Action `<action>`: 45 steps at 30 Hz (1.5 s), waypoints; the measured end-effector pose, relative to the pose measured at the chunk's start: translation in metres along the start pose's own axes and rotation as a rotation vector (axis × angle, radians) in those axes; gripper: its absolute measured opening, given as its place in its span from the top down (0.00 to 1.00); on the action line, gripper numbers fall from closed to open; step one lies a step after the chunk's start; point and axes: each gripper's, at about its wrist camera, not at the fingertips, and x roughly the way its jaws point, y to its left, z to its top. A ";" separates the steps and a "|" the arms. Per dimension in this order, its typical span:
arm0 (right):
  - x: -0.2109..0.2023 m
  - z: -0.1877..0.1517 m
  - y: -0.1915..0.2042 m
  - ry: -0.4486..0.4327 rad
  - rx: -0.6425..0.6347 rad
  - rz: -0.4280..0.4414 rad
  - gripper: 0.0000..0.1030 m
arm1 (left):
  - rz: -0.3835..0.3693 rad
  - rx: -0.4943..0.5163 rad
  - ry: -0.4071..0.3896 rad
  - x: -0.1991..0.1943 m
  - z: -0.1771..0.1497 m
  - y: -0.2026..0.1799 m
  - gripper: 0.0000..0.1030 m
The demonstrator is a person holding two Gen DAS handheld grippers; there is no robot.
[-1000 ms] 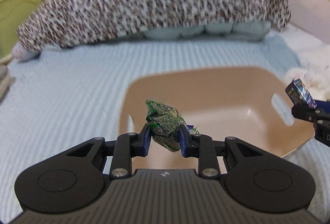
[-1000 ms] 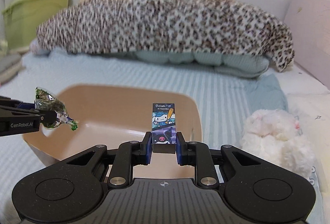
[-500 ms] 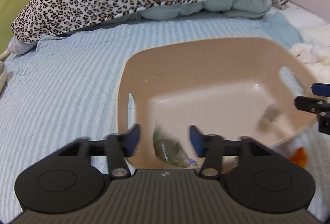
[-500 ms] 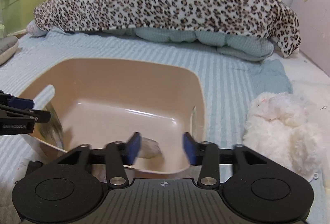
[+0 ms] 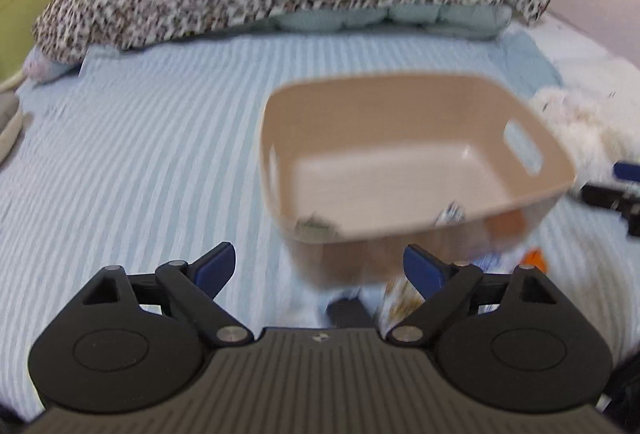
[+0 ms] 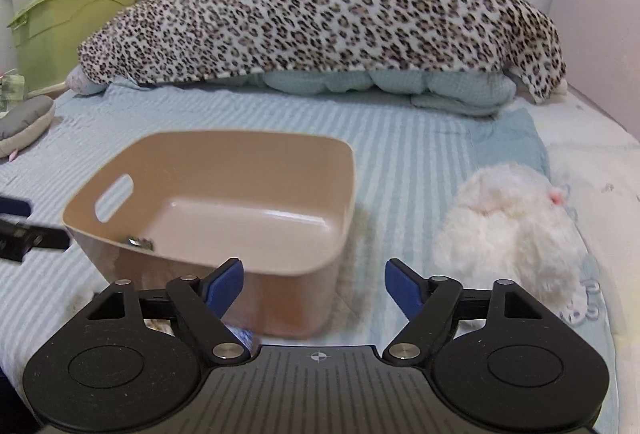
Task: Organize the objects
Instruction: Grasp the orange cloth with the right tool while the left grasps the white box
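Observation:
A tan plastic basket (image 5: 404, 90) (image 6: 344, 178) with handle slots stands on the striped blue bedsheet. The green foil packet (image 5: 314, 226) (image 6: 140, 242) lies inside by the near wall. The small cartoon-printed box (image 5: 450, 214) lies inside too, near the other corner. My left gripper (image 5: 320, 268) is open and empty, just short of the basket's near wall. My right gripper (image 6: 314, 284) is open and empty, in front of the basket's near right corner. Each gripper's tip shows at the edge of the other's view.
A white plush toy (image 6: 516, 226) lies right of the basket. A leopard-print blanket (image 6: 328, 18) is heaped across the far side of the bed. Green storage bins (image 6: 68, 26) stand at far left. Small items, one orange (image 5: 534, 258), lie on the sheet by the basket.
Both grippers opened and dropped the green packet and the cartoon box into the basket, then pulled back from it and opened wider.

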 end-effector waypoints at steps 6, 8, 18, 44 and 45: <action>0.017 -0.017 -0.008 0.112 0.007 -0.002 0.21 | -0.013 -0.084 0.155 0.026 -0.039 0.020 0.11; 0.025 -0.024 -0.006 0.155 0.001 0.005 0.19 | -0.023 -0.091 0.191 0.035 -0.045 0.021 0.11; 0.067 -0.058 0.015 0.325 -0.083 -0.006 0.13 | 0.018 -0.064 0.259 0.066 -0.056 0.019 0.11; 0.086 -0.077 0.043 0.278 -0.152 0.022 0.81 | -0.021 0.020 0.179 0.079 -0.066 0.017 0.68; 0.085 -0.077 0.044 0.278 -0.159 0.024 0.87 | -0.022 0.018 0.178 0.078 -0.066 0.019 0.68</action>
